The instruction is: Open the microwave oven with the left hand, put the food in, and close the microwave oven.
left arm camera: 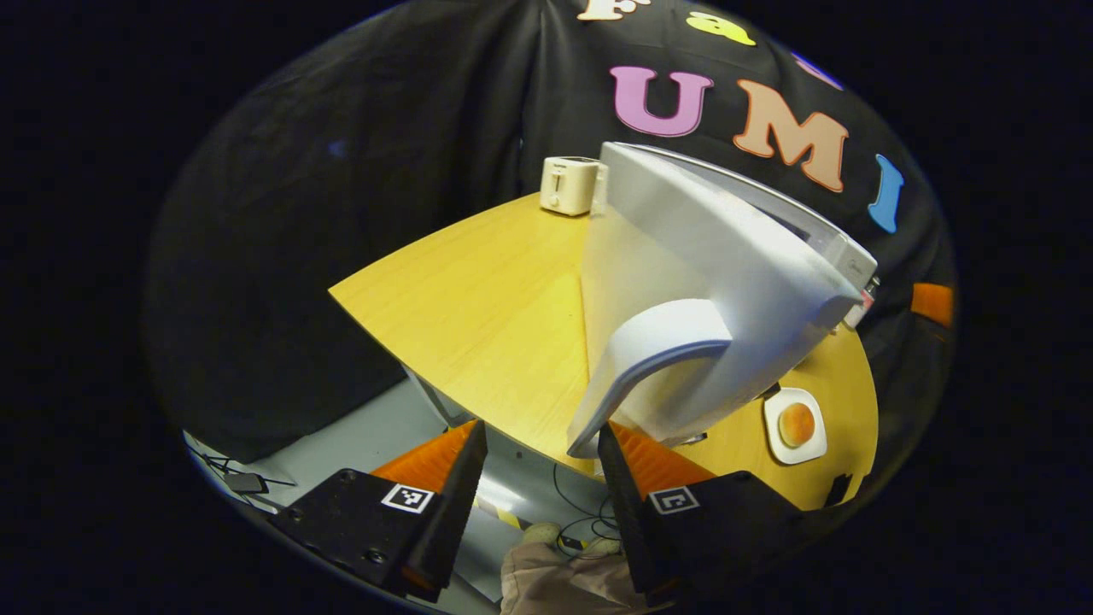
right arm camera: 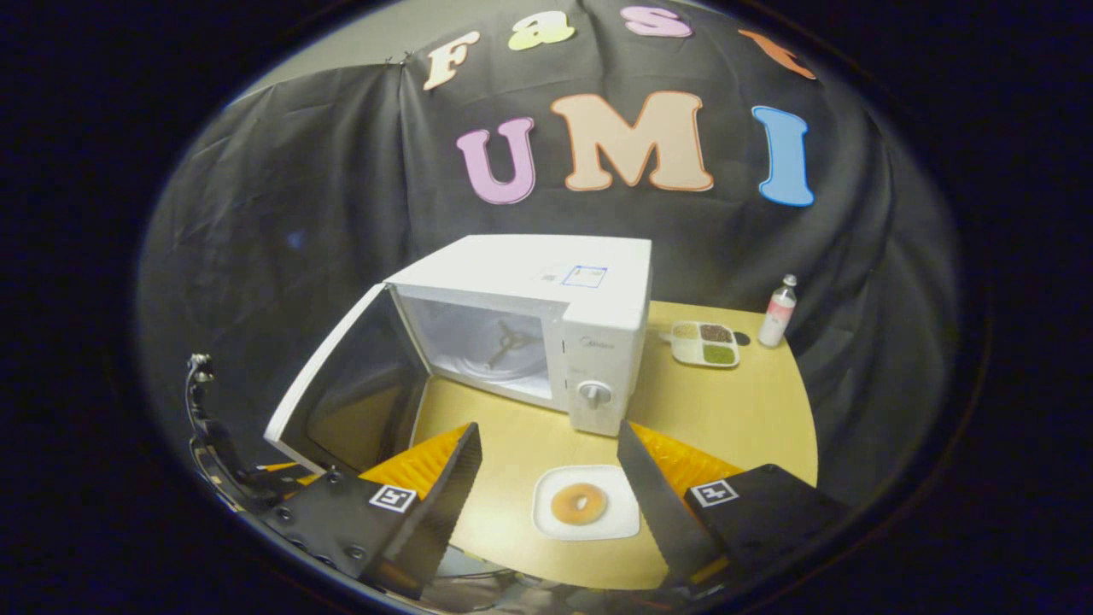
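Two grippers, both with fingers spread and empty, left gripper [left arm camera: 542, 444] just at the handle [left arm camera: 649, 359] of the open microwave [right arm camera: 546, 329] door [right arm camera: 341, 401], right gripper [right arm camera: 546, 448] above the donut [right arm camera: 579, 504] on its plate [right arm camera: 626, 523], table [right arm camera: 734, 410] front

A black cloth wall [right arm camera: 282, 213] hangs behind everything, with soft folds in it. In front of it stands a yellow wooden table [right arm camera: 734, 410] with a smooth, shiny top. In the left gripper view the table's edge [left arm camera: 444, 342] sticks out over a pale grey floor [left arm camera: 359, 436]. Some thin black cables [left arm camera: 230, 470] lie on that floor. The light is dim and warm.
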`<action>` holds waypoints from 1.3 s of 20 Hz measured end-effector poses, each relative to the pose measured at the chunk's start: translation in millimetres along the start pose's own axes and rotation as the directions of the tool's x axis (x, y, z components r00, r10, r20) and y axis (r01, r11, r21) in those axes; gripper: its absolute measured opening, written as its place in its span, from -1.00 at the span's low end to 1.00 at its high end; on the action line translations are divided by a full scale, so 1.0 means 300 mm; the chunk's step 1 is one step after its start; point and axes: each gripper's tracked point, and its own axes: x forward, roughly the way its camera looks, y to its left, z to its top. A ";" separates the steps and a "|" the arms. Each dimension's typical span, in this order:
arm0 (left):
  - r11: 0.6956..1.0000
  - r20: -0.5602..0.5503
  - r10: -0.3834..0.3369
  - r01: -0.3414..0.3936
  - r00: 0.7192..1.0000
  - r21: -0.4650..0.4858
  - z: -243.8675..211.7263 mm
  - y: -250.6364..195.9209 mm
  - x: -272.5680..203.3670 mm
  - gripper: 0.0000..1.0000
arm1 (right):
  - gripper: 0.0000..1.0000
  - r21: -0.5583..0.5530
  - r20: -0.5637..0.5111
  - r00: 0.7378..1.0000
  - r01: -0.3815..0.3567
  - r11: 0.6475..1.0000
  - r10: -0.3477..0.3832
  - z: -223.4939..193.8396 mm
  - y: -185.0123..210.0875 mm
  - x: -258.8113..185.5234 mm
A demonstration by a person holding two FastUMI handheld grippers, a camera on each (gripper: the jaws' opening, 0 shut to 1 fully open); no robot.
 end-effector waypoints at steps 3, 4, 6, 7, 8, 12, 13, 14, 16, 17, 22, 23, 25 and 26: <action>0.998 0.014 0.056 -0.056 0.998 -0.038 0.022 0.116 -0.018 0.53 | 0.89 0.007 -0.059 0.998 -0.028 1.000 0.028 -0.059 0.034 0.033; 0.996 0.026 0.083 -0.082 0.996 -0.042 0.033 0.163 -0.024 0.53 | 0.89 0.010 -0.075 0.997 -0.036 0.999 0.037 -0.081 0.043 0.037; 0.989 0.052 0.141 -0.138 0.989 -0.059 0.064 0.255 -0.029 0.53 | 0.89 0.010 -0.105 0.994 -0.043 0.999 0.044 -0.123 0.057 0.045; 0.983 0.055 0.169 -0.165 0.984 -0.078 0.077 0.294 -0.028 0.53 | 0.87 0.008 -0.117 0.992 -0.045 0.999 0.045 -0.141 0.061 0.048; 0.976 0.061 0.199 -0.192 0.978 -0.101 0.093 0.341 -0.032 0.53 | 0.87 0.005 -0.133 0.990 -0.044 0.999 0.044 -0.166 0.060 0.054; 0.944 0.113 0.293 -0.268 0.950 -0.194 0.170 0.443 -0.065 0.53 | 1.00 0.012 -0.204 0.979 -0.017 1.000 0.019 -0.265 0.020 0.080; 0.937 0.129 0.309 -0.278 0.942 -0.213 0.190 0.458 -0.084 0.53 | 0.87 0.018 -0.224 0.975 -0.008 1.000 0.012 -0.290 0.005 0.088; 0.930 0.143 0.323 -0.286 0.936 -0.229 0.208 0.466 -0.106 0.52 | 0.87 0.024 -0.243 0.970 0.002 1.000 0.004 -0.311 -0.008 0.096; 0.920 0.181 0.341 -0.288 0.923 -0.264 0.261 0.475 -0.143 0.52 | 0.87 0.038 -0.280 0.960 0.027 0.999 -0.015 -0.354 -0.043 0.126; 0.918 0.200 0.344 -0.285 0.917 -0.276 0.290 0.470 -0.162 0.52 | 0.87 0.047 -0.293 0.956 0.033 0.998 -0.017 -0.371 -0.053 0.145; 0.915 0.337 0.375 -0.287 0.863 -0.282 0.470 0.428 -0.267 0.51 | 0.84 0.082 -0.375 0.927 0.060 0.995 -0.025 -0.457 -0.104 0.234; 0.914 0.361 0.383 -0.292 0.850 -0.283 0.506 0.418 -0.289 0.51 | 0.84 0.093 -0.396 0.918 0.064 0.994 -0.022 -0.479 -0.106 0.255; 0.912 0.416 0.395 -0.298 0.819 -0.281 0.571 0.395 -0.336 0.62 | 0.99 0.092 -0.430 0.902 0.067 0.993 -0.021 -0.515 -0.120 0.291; 0.910 0.436 0.405 -0.308 0.804 -0.279 0.599 0.386 -0.357 0.65 | 0.99 0.085 -0.443 0.896 0.068 0.994 -0.024 -0.527 -0.129 0.309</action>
